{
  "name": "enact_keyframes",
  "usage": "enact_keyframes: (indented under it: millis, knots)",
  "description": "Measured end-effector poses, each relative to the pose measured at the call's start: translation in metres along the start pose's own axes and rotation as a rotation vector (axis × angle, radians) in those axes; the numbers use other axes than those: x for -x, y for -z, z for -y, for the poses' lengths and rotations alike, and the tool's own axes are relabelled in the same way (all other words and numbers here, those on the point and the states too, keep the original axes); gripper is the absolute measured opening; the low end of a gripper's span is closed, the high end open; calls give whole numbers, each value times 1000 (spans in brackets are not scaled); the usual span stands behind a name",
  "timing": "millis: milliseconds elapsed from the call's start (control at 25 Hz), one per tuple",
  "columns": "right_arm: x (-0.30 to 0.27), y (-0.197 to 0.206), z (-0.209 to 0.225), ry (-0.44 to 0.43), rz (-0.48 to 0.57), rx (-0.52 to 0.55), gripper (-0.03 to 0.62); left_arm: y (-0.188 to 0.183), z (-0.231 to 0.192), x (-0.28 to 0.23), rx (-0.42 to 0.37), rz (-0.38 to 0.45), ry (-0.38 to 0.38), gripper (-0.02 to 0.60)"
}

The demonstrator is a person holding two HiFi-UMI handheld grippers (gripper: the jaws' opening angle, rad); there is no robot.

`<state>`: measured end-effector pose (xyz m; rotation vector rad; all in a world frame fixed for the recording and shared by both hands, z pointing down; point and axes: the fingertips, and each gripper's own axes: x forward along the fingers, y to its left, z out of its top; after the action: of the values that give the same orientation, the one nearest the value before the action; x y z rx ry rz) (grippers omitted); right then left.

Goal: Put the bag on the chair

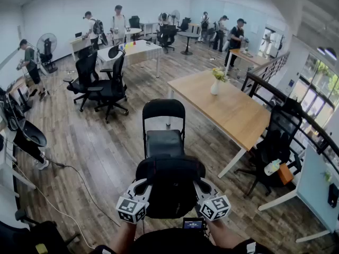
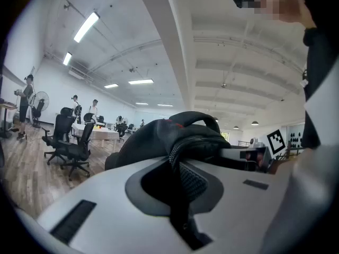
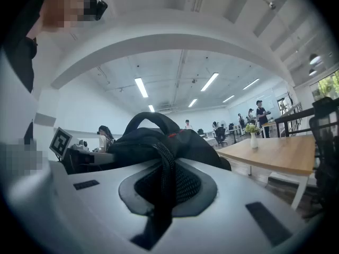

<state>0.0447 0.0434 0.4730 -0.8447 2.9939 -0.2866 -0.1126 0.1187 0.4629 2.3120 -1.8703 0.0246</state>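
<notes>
Black fabric backpack (image 1: 169,187), rounded and soft, hangs just before the black padded folding chair (image 1: 164,134). Left hand-held gripper (image 2: 181,194) and right hand-held gripper (image 3: 163,192) each pinch a ribbed mesh shoulder strap (image 2: 177,152).

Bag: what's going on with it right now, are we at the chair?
A person is carrying the black bag with both grippers. The left gripper is shut on one strap of the bag, and the right gripper is shut on another. The bag hangs in the air in front of the person. The black chair stands straight ahead with its seat bare, so the bag is not yet set down.
</notes>
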Motion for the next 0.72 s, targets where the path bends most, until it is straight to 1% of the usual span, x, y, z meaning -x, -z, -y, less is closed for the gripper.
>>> enact_keyframes:
  millis: [120, 280, 520, 720]
  knots:
    - [21, 12, -13, -22, -21, -6, 23, 14, 16, 23, 21, -1, -21, 17]
    - [36, 16, -23, -50, -23, -6, 23, 18, 28, 41, 38, 10, -22, 18]
    - [44, 18, -24, -54, 0, 1, 23, 24, 38, 47, 46, 4, -36, 17]
    - [49, 17, -15, -33, 17, 22, 25, 27, 45, 39, 32, 11, -29, 17]
